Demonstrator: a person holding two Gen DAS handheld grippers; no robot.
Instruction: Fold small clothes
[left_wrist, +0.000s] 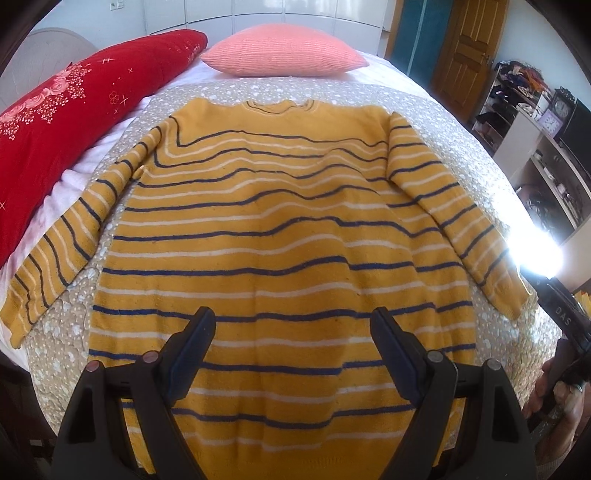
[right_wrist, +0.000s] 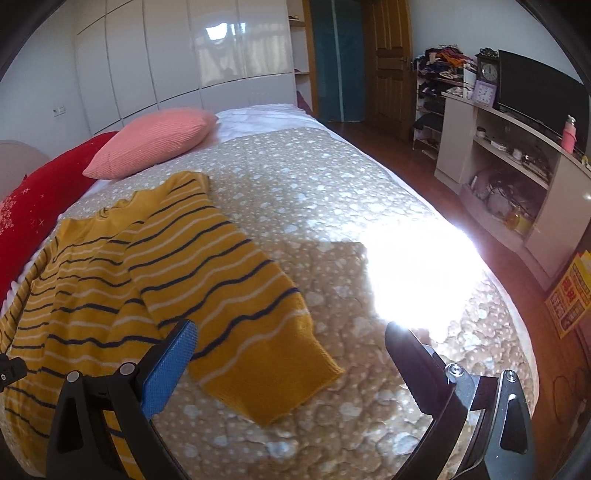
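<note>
Garment: yellow striped sweater (left_wrist: 280, 229) lies flat on the bed (right_wrist: 332, 192), spread on the dotted blanket (right_wrist: 303, 177), neckline toward the pink pillow (left_wrist: 284, 50).
Sleeves: both lie spread outward from the sweater body; the right sleeve (right_wrist: 236, 295) angles away from the body, its cuff resting on the blanket.
Left claw (left_wrist: 291, 354): jaws wide apart, holding nothing, poised over the lower half of the sweater body near the hem.
Right claw (right_wrist: 291, 362): jaws wide apart, holding nothing, positioned at the cuff end of the right sleeve; the blue finger pad (right_wrist: 170, 369) sits over the sleeve edge, contact not determinable.
Surroundings: red cushion (left_wrist: 66, 118) lies beside the sweater's left sleeve; a sunlit glare patch falls on the blanket beyond the right cuff.
Progress: judged at the start; the sweater is laid out and smoothed, no fold is visible.
Remaining: both sleeves to be folded inward over the body, then the body folded up from the hem.
</note>
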